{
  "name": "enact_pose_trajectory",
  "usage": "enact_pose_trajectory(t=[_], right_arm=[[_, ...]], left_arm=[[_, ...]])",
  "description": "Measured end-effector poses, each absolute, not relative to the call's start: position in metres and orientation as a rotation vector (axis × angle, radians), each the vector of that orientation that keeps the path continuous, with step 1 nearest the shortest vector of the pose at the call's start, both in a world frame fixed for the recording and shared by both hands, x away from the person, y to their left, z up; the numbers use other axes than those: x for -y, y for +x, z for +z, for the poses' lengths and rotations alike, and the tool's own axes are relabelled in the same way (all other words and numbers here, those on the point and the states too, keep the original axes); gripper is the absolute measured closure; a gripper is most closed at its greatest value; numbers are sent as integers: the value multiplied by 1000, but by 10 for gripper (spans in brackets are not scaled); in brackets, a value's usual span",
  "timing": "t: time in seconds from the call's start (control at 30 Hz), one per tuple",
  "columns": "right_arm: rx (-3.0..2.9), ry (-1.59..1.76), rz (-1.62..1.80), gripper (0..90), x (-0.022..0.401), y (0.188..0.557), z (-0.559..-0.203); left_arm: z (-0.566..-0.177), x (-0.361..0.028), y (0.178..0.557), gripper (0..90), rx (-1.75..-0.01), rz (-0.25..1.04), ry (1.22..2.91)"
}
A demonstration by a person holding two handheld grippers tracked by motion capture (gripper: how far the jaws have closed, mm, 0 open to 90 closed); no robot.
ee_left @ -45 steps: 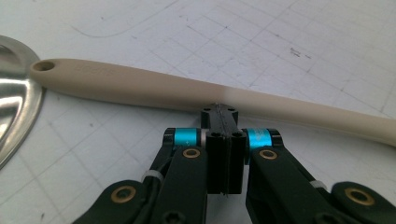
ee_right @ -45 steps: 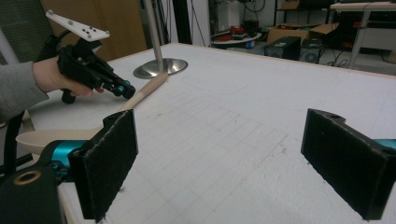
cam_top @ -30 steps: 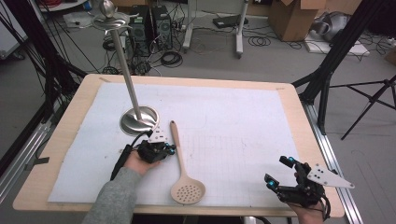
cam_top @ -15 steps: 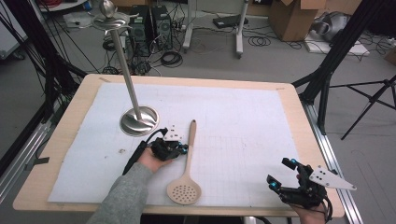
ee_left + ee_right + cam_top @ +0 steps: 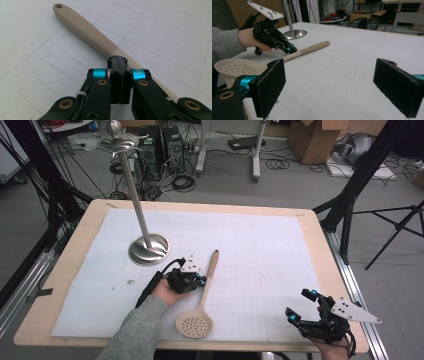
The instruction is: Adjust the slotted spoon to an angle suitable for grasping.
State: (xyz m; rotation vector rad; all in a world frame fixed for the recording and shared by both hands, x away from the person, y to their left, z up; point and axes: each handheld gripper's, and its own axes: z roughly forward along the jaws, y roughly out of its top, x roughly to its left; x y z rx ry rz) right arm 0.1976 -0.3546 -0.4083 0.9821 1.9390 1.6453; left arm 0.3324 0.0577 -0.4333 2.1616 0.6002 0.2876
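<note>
- The table (image 5: 310,245) carries a white gridded sheet (image 5: 260,250); on it lie the steel stand (image 5: 148,249) at back left and the spoon (image 5: 202,297) near the front middle.
- The spoon is a beige slotted one, flat on the sheet, bowl toward the person, handle pointing away toward the stand's side.
- The left gripper (image 5: 199,281) has its jaws fully closed, tips against the side of the handle about halfway along; in the left gripper view (image 5: 120,75) the pads meet with nothing between them, so it holds nothing.
- The right gripper (image 5: 302,306) rests at the front right corner, well apart from the spoon, jaws wide and empty.
- Step in hand, as I judge it: nudging the spoon round on the sheet with closed tips, not lifting it.
- Next move likely calls for the left jaws to part and straddle the handle, or for 1 more sideways push.
- Hard to tell: whether the tips press on the handle or merely sit beside it; the handle's lower run is hidden behind the jaws in the left gripper view, and the stand's top is partly cut off in the high view.
</note>
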Motion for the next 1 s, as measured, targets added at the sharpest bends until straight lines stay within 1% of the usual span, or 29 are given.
enact_pose_trajectory(t=[0.17,0.33,0.73,1.0], right_arm=[[-1942,977,1649,99,353,197,-407],[-1940,953,1659,99,351,197,-404],[-1955,945,1665,99,349,200,-404],[-1958,948,1664,99,348,199,-405]], left_arm=[[-421,-54,314,898,-569,247,2138],[-423,-45,297,897,-515,239,2191],[-433,-39,286,897,-471,211,2283],[-433,-45,281,899,-382,241,2323]])
